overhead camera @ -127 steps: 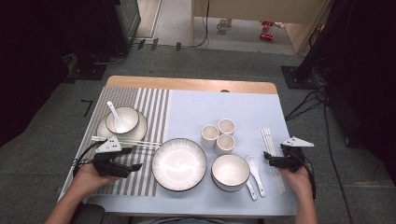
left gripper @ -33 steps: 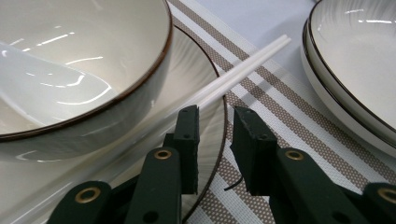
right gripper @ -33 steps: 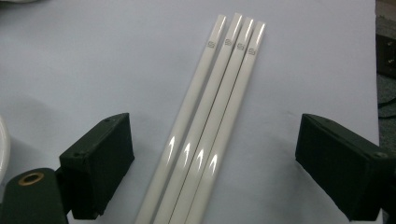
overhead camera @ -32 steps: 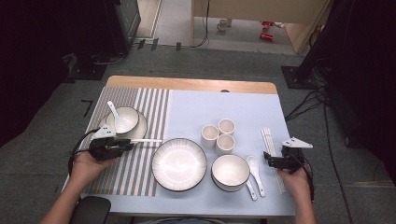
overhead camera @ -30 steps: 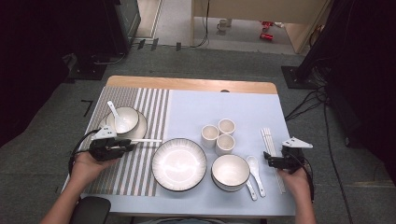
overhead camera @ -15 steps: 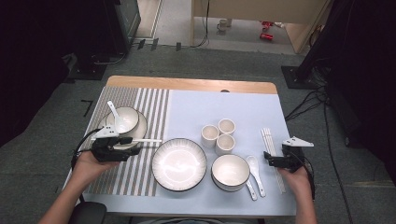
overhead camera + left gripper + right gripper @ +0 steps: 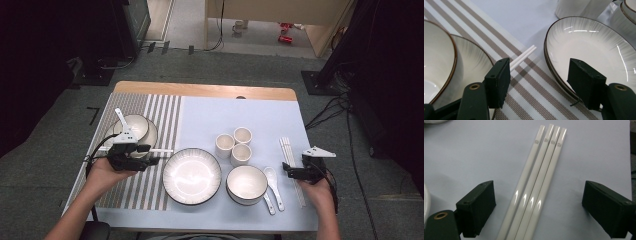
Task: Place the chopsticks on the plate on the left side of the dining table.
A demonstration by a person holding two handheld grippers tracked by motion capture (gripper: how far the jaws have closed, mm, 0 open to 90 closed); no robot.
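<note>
Two grippers are held over a table set with white dishes. The left gripper [image 7: 150, 155] is held low over the striped placemat [image 7: 155, 107], between a small bowl [image 7: 134, 127] on a plate and the big ribbed plate [image 7: 192, 176]. Its jaws have just been opening and are now wide apart, with nothing pressed between them. A pair of white chopsticks [image 7: 522, 58] is seen lying on the striped placemat. In the left gripper view, the near part of the pair is hidden behind the left jaw, and the tips lie just short of the big ribbed plate [image 7: 596, 47]. A white spoon [image 7: 121, 120] is seen resting in the small bowl.

The right gripper [image 7: 289, 171] is held near the right edge of the table. Its jaws are also wide apart. In the right gripper view, four white chopsticks [image 7: 536, 187] are seen lying side by side on the pale blue mat [image 7: 474, 152], between the two jaws but not touched by them.

In the middle, three small cups [image 7: 234, 145] are set close together. A deep bowl [image 7: 246, 185] is set in front of them, with two white spoons [image 7: 272, 187] just beside it.
</note>
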